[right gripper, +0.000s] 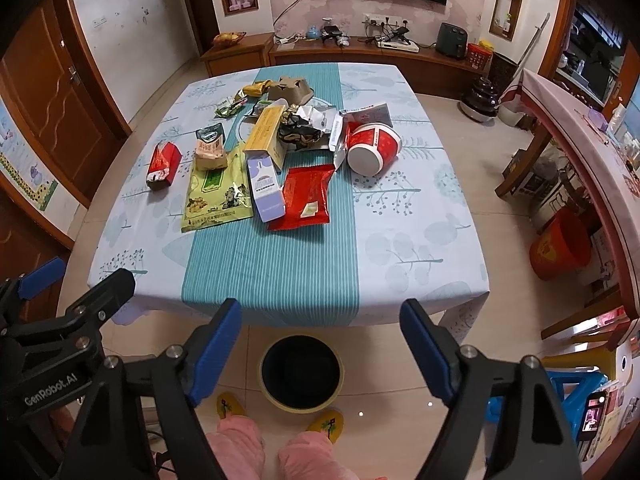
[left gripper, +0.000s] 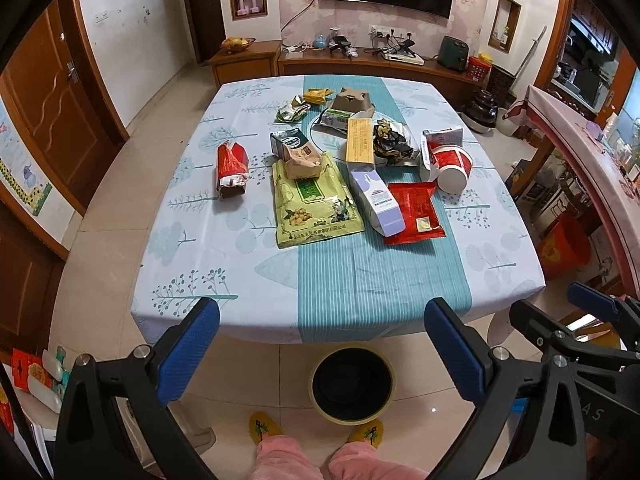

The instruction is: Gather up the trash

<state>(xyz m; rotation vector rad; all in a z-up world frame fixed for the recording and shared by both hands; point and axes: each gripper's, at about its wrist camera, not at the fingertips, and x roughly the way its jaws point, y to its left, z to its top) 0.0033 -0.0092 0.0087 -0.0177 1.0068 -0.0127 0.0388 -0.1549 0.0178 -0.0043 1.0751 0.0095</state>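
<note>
Trash lies scattered on the table (left gripper: pixel 240 280): a red carton (left gripper: pixel 231 168) at the left, a green-yellow bag (left gripper: pixel 312 204), a white-lilac box (left gripper: pixel 378 204), a red pouch (left gripper: pixel 416 212), a red-white paper cup (left gripper: pixel 452 168) on its side, a yellow box (left gripper: pixel 360 140) and crumpled wrappers (left gripper: pixel 392 140) behind. A round bin (left gripper: pixel 352 384) with a black liner stands on the floor under the near table edge. My left gripper (left gripper: pixel 320 344) is open and empty, in front of the table above the bin. My right gripper (right gripper: pixel 320 344) is open and empty beside it.
My feet in yellow slippers (left gripper: pixel 266 426) stand by the bin. A red bucket (right gripper: pixel 560 244) and a long pink-covered table (right gripper: pixel 580 140) are at the right. A blue stool (right gripper: pixel 576 392) is at the lower right. A TV cabinet (left gripper: pixel 360 64) stands behind the table.
</note>
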